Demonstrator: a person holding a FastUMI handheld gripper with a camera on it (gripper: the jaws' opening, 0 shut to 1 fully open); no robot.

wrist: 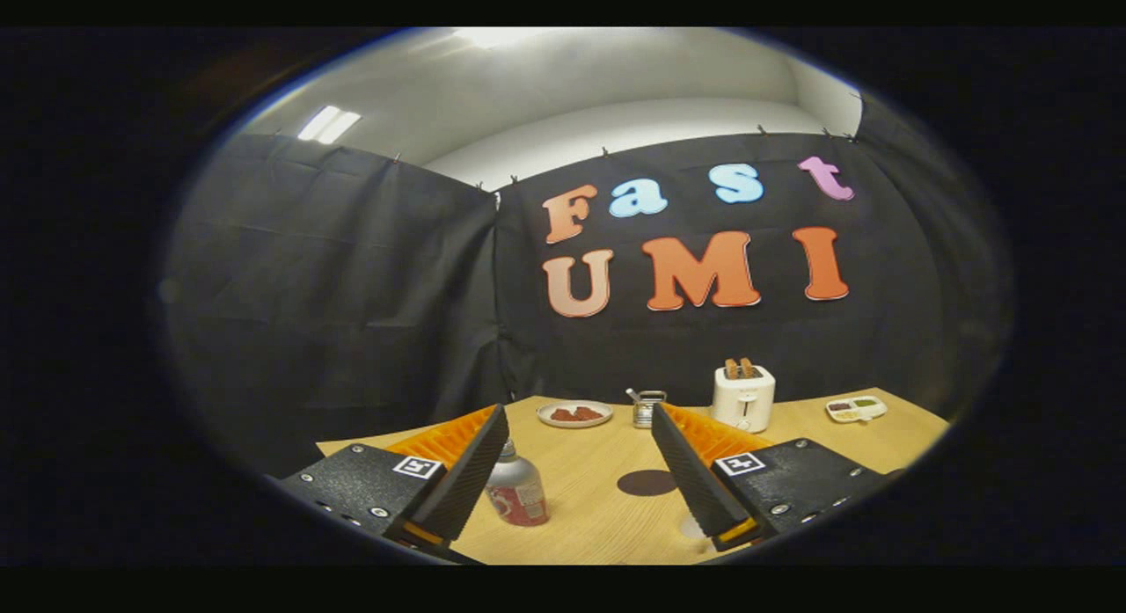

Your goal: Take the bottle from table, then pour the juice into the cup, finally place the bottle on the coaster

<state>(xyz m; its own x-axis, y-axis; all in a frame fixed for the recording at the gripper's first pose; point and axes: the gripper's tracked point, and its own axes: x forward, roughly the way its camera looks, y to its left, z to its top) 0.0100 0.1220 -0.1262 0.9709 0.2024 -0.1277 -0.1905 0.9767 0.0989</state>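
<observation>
Gripper view: the gripper (579,412) has its fingers spread wide, holding nothing. Bottle (516,490) stands on the table (581,516) just inside the left finger (466,472); a dark coaster (646,483) lies between them. Plate (574,413), tin (648,407) and toaster (743,397) stand beyond.

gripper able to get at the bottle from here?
Probably yes. The gripper is open wide, and the bottle stands upright on the table just inside the left finger, nothing between. It sits off-centre, so shift left before closing.
</observation>
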